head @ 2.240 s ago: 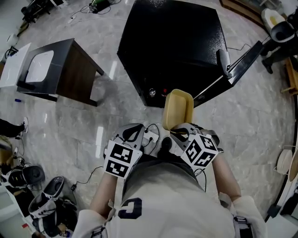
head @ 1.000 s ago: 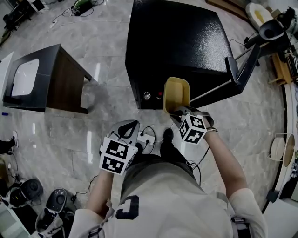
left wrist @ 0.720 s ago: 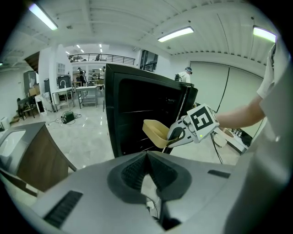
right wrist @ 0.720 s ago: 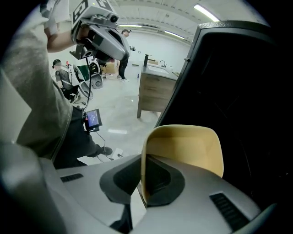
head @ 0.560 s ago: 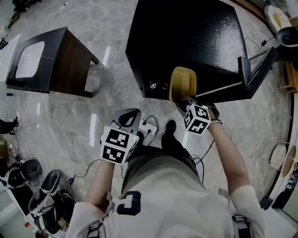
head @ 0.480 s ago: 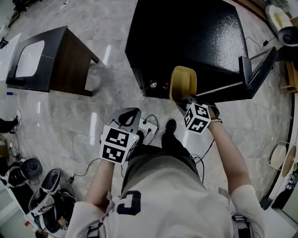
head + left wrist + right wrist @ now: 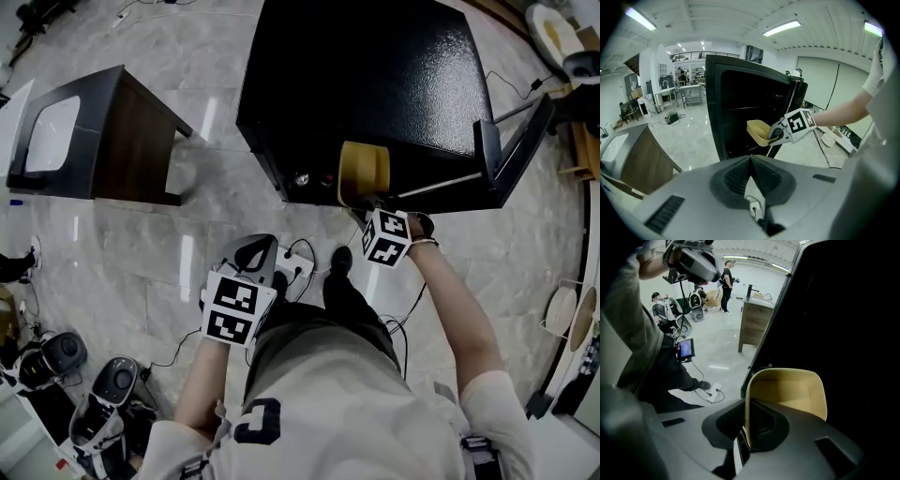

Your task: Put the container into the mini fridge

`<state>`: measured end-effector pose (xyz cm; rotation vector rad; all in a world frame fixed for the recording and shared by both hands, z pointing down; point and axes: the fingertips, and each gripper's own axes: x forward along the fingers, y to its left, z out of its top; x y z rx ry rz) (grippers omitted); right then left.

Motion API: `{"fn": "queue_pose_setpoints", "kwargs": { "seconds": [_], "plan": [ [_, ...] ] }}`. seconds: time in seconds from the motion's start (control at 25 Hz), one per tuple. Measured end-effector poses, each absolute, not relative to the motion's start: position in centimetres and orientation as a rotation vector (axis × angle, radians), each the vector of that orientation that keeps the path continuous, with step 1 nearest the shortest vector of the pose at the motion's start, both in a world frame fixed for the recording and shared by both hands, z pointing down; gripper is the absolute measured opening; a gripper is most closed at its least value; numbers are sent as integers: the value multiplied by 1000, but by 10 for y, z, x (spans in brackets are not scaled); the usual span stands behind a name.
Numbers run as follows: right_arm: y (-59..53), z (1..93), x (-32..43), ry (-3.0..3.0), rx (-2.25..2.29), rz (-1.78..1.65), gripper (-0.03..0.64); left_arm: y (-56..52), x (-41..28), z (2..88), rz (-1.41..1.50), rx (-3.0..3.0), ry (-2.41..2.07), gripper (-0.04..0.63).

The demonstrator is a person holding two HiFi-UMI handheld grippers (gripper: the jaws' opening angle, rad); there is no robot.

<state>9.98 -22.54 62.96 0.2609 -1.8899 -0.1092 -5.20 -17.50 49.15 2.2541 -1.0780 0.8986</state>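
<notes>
At the open front of the black mini fridge, the right gripper has its jaws clamped on the near rim of the yellow container, whose far end reaches the dark opening. Nearer and to the left, the left gripper hangs over the floor, jaws together on nothing.

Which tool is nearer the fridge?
Right. The right tool holds the container at the open front of the fridge; the left tool hangs back over the floor, apart from it.
</notes>
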Motion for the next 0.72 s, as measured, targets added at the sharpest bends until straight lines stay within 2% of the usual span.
{"fn": "queue_pose_setpoints", "kwargs": {
  "seconds": [0.72],
  "plan": [
    [-275, 669, 122, -1786, 299, -112, 31, -175, -52, 509, 922, 2217, -1054, 55]
  ]
}}
